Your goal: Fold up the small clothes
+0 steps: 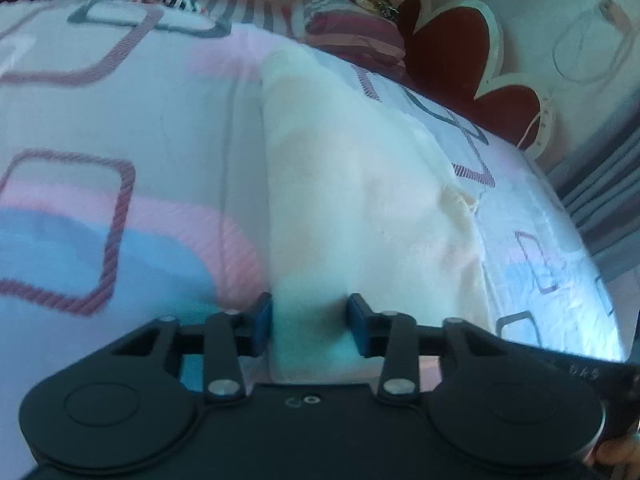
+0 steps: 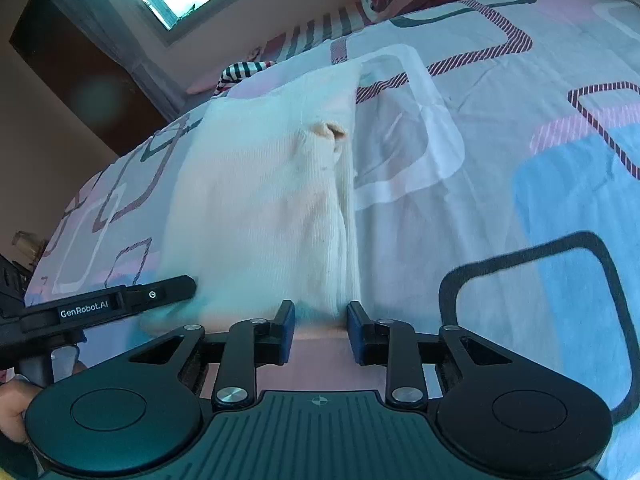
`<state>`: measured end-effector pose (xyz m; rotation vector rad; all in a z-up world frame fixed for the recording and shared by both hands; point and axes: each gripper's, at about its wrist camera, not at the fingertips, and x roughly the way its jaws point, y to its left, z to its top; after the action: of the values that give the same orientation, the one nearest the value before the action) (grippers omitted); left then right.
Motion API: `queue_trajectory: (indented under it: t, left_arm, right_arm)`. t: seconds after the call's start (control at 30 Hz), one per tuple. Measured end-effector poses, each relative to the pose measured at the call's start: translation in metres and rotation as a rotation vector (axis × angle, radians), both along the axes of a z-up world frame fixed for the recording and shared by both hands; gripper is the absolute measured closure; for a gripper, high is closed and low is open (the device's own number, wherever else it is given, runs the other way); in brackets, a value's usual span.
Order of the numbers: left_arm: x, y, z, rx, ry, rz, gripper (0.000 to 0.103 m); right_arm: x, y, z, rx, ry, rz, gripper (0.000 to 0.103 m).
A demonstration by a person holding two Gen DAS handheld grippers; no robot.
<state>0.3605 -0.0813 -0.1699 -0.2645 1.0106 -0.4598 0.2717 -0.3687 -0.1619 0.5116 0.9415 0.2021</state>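
Left tongs [image 1: 309, 322] nearest the lens, pads apart with the near edge of the cream garment [image 1: 360, 208] between them, not pinched. Right tongs [image 2: 321, 330] likewise apart, straddling its near right corner. Garment [image 2: 264, 200] lies on the patterned bedsheet [image 2: 500, 128], long sides apparently already turned in. Judged partway: crosswise fold left; striped clothes [image 2: 240, 72] beyond untouched

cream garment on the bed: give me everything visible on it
The cream garment is a small pale, finely ribbed knit, folded into a long strip lying flat on the patterned bedsheet. A small puckered opening with a tan edge shows near its upper right edge, and layered folds run along that side. Its near end lies between the fingers of both the left gripper and the right gripper; whether they pinch it is unclear.
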Motion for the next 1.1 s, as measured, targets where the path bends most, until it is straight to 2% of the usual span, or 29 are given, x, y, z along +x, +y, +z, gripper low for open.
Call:
queue_trajectory:
  t: [0.03,0.1,0.17,0.33,0.43,0.53,0.6,0.67,0.97,1.07,1.1]
  left_arm:
    - [0.0,0.0,0.0,0.0,0.0,0.004,0.066]
    - [-0.001,-0.001,0.0,-0.002,-0.001,0.008,0.07]
    - [-0.003,-0.002,0.002,-0.008,-0.001,0.01,0.078]
    - [-0.015,-0.008,0.008,0.0,-0.023,-0.02,0.08]
    - [-0.014,-0.008,-0.004,0.023,-0.018,-0.003,0.074]
    - [-0.013,-0.006,0.0,0.029,-0.013,-0.012,0.069]
    - [-0.013,-0.005,0.004,0.05,-0.015,-0.014,0.06]
    - [-0.014,-0.003,0.008,0.055,-0.016,0.004,0.041]
    - [-0.006,-0.009,0.031,0.06,-0.101,0.05,0.039]
    - [0.004,-0.012,0.033,0.068,-0.108,0.072,0.039]
    - [0.007,-0.012,0.035,0.068,-0.115,0.072,0.039]
  right_arm:
    - [0.0,0.001,0.0,-0.009,0.002,0.002,0.091]
    - [0.002,-0.002,0.001,-0.008,0.006,-0.008,0.095]
    - [0.0,-0.004,0.002,-0.007,0.0,-0.021,0.097]
    - [-0.015,-0.005,0.017,-0.069,-0.069,-0.009,0.098]
    - [-0.012,-0.005,-0.009,-0.171,0.02,-0.015,0.103]
    - [-0.014,-0.007,-0.004,-0.137,-0.017,-0.008,0.103]
    - [-0.017,-0.012,0.002,-0.129,-0.036,-0.032,0.103]
    - [-0.017,-0.017,0.008,-0.104,-0.047,-0.049,0.103]
    - [-0.002,-0.015,0.025,-0.077,-0.091,-0.061,0.1]
    - [0.005,-0.009,0.019,-0.062,-0.07,-0.052,0.094]
    - [0.007,-0.007,0.019,-0.061,-0.073,-0.049,0.089]
